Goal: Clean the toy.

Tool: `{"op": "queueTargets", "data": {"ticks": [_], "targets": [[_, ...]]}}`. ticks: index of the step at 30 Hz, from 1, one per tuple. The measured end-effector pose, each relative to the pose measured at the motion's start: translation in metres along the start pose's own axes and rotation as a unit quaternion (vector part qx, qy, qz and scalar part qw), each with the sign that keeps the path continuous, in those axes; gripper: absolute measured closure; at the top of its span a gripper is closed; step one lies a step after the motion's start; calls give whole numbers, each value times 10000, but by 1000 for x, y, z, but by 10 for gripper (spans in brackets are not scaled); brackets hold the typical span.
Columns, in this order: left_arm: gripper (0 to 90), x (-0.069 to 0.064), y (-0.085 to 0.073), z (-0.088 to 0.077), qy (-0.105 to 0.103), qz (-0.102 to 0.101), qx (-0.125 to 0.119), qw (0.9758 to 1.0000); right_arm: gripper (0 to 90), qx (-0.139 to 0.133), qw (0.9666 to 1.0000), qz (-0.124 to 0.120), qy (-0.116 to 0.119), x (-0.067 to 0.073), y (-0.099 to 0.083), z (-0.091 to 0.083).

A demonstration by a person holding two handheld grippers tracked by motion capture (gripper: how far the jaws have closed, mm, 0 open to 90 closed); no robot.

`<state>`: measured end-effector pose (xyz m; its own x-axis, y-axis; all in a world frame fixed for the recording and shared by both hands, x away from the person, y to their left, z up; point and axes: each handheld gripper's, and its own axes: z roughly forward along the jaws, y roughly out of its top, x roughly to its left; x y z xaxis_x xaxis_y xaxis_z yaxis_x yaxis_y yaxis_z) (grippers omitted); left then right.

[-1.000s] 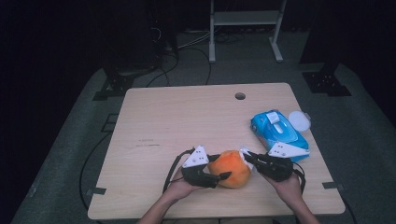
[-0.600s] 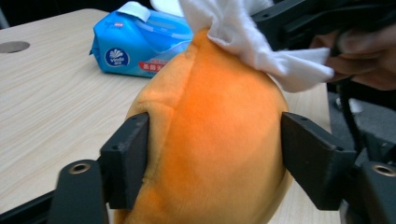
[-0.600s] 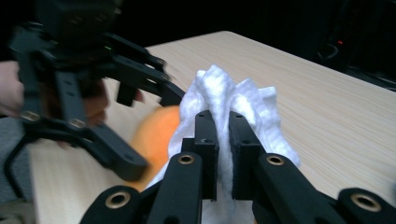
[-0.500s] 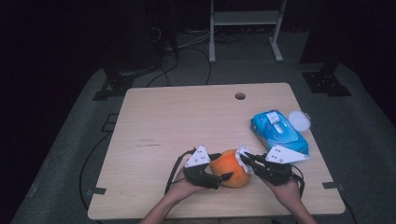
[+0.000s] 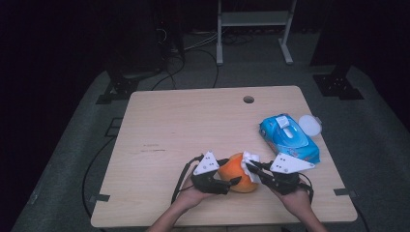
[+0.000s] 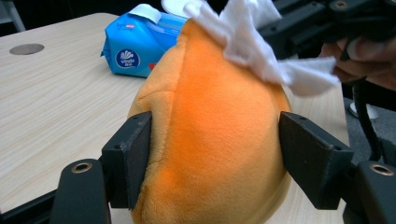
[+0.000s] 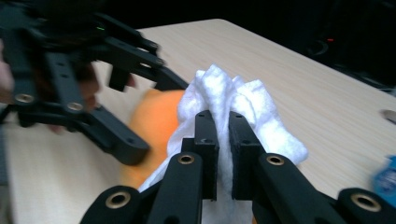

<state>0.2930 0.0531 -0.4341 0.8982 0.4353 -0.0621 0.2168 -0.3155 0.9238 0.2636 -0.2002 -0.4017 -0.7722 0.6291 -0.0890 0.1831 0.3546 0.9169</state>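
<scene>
An orange plush toy (image 5: 237, 173) rests on the wooden table (image 5: 183, 125) near its front edge. My left gripper (image 5: 232, 172) grips it from the left. In the left gripper view both pads press into the plush's (image 6: 215, 126) sides, and the jaws have just been closing on it. My right gripper (image 5: 250, 167) comes from the right, shut on a crumpled white wipe (image 5: 250, 158). The wipe (image 6: 252, 32) lies against the toy's upper right side. In the right gripper view the wipe (image 7: 219, 88) bulges out between the closed jaws (image 7: 223, 121), with the plush (image 7: 156, 116) behind it.
A blue pack of wipes (image 5: 288, 137) lies at the right of the table, just behind my right hand. A round white lid (image 5: 309, 124) sits by the pack at the table's right edge. A cable hole (image 5: 248, 99) is near the far edge.
The right gripper and its wipe have shifted a little to the left across the toy's top. The left gripper and the toy have stayed in place.
</scene>
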Motion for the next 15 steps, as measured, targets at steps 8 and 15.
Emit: {"op": "queueTargets", "data": {"ticks": [8, 15], "targets": [[275, 5, -2, 0, 30, -159, 24, 9999, 830, 65, 9997, 204, -121, -7, -9, -5], [264, 8, -4, -2, -31, -259, -9, 9997, 830, 50, 10000, 57, 1, 2, -6, -2]]}}
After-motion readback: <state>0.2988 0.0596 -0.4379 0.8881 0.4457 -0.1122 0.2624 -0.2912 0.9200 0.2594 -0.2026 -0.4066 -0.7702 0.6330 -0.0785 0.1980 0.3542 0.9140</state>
